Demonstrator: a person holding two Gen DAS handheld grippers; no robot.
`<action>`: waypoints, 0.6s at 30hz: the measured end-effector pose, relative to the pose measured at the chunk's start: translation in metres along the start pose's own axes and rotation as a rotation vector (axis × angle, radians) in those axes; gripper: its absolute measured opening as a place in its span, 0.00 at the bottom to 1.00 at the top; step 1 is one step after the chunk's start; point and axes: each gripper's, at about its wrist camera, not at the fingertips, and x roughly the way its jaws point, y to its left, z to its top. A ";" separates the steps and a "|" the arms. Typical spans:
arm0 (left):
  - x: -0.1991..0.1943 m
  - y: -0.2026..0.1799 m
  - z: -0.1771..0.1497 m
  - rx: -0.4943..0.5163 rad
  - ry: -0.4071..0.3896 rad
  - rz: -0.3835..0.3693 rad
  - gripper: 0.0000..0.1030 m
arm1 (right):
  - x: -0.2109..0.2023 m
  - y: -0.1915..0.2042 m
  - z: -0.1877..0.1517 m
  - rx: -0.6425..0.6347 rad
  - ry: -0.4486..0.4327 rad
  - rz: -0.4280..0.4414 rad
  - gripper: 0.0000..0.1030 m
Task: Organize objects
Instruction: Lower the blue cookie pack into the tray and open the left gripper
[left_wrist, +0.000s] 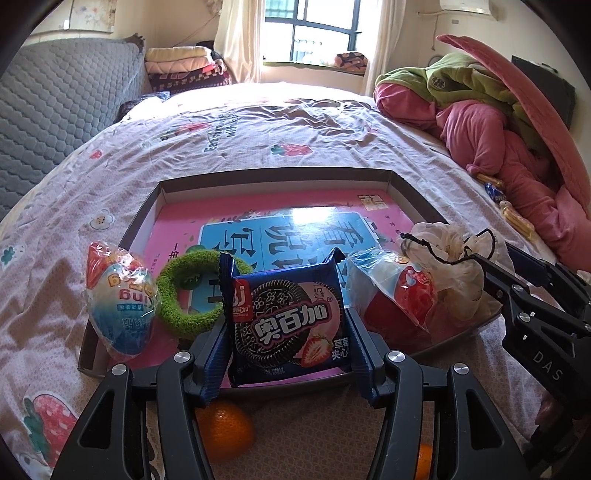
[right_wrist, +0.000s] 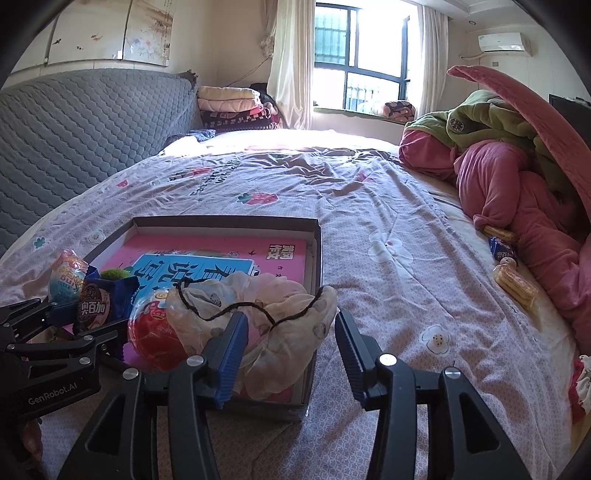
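Observation:
My left gripper (left_wrist: 286, 349) is shut on a blue cookie packet (left_wrist: 286, 317) and holds it upright over the near edge of a shallow cardboard box (left_wrist: 280, 175) with a pink book inside. In the box lie a green fuzzy ring (left_wrist: 177, 295), a blue-white wrapped egg (left_wrist: 120, 299) on its left rim, a red wrapped egg (left_wrist: 402, 295) and a cream cloth bag (left_wrist: 454, 266). My right gripper (right_wrist: 290, 350) is open, its fingers on either side of the cream bag (right_wrist: 273, 314) at the box's near right corner (right_wrist: 306, 402). The packet (right_wrist: 98, 302) shows at the left there.
Two oranges (left_wrist: 225, 432) lie on the bedsheet under my left gripper. Biscuit packs (right_wrist: 515, 284) and a small blue packet (right_wrist: 500, 249) lie by pink and green bedding (right_wrist: 517, 177) at the right. A grey sofa (right_wrist: 85, 125) stands at the left.

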 end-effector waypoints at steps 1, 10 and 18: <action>0.001 0.000 0.000 0.000 0.003 -0.002 0.58 | 0.000 0.000 0.000 -0.001 0.000 0.000 0.48; -0.002 -0.001 0.000 -0.003 -0.001 -0.022 0.59 | -0.002 0.002 0.000 -0.005 -0.002 0.003 0.49; -0.011 -0.003 0.001 0.004 -0.023 -0.032 0.59 | -0.003 0.003 0.002 -0.008 -0.007 0.004 0.53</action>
